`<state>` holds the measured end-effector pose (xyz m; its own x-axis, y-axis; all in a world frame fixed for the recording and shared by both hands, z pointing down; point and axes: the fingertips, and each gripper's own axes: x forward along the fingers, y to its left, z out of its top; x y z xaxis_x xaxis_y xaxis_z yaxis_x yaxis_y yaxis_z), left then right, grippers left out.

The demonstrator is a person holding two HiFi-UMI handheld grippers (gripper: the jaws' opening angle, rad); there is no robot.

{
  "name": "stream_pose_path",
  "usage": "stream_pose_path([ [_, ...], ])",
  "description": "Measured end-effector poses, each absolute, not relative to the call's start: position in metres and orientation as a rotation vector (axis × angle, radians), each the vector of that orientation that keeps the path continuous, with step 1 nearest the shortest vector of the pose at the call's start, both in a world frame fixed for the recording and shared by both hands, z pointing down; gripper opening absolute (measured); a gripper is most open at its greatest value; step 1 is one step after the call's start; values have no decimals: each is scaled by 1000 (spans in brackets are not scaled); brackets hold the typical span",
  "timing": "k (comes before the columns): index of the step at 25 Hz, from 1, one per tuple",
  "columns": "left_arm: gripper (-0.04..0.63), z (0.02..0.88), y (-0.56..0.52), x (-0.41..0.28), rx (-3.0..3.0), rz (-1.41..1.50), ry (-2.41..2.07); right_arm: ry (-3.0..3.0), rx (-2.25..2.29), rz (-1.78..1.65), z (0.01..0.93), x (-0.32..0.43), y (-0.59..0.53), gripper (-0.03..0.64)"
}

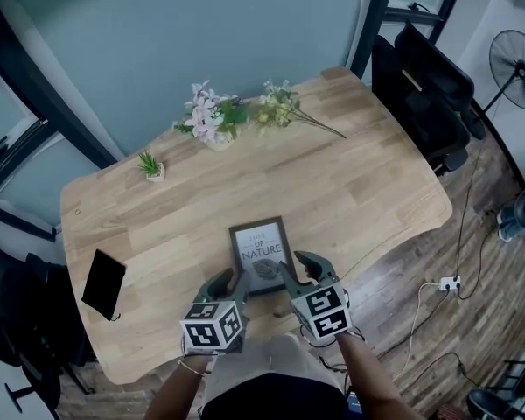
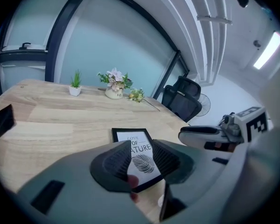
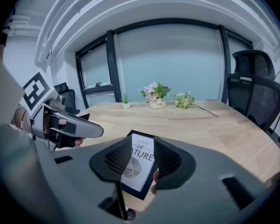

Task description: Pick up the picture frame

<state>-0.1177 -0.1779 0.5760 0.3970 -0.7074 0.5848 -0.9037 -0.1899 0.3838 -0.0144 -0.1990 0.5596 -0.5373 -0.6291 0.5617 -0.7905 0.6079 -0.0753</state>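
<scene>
Hovering empty, jaws apart, left gripper (image 1: 231, 280) and right gripper (image 1: 299, 265) are flanking the picture frame (image 1: 262, 254) lying lengthwise by the near tabletop (image 1: 350, 173) edge.

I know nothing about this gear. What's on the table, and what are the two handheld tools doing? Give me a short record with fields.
Table: light wood
Picture frame: flat, near the person's edge, not lifted
Left gripper: fingers apart, empty, aimed at frame
Right gripper: fingers apart, empty, aimed at frame
Also there: flower vase, small potted plant, black flat item
</scene>
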Motion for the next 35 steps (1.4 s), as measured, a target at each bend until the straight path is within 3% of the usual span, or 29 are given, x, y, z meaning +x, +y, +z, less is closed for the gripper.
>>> stream_pose_path([
  [35,151,681,-196,-126,1731,481,-1264,-2093,1171,677,668,-2,-224,121],
])
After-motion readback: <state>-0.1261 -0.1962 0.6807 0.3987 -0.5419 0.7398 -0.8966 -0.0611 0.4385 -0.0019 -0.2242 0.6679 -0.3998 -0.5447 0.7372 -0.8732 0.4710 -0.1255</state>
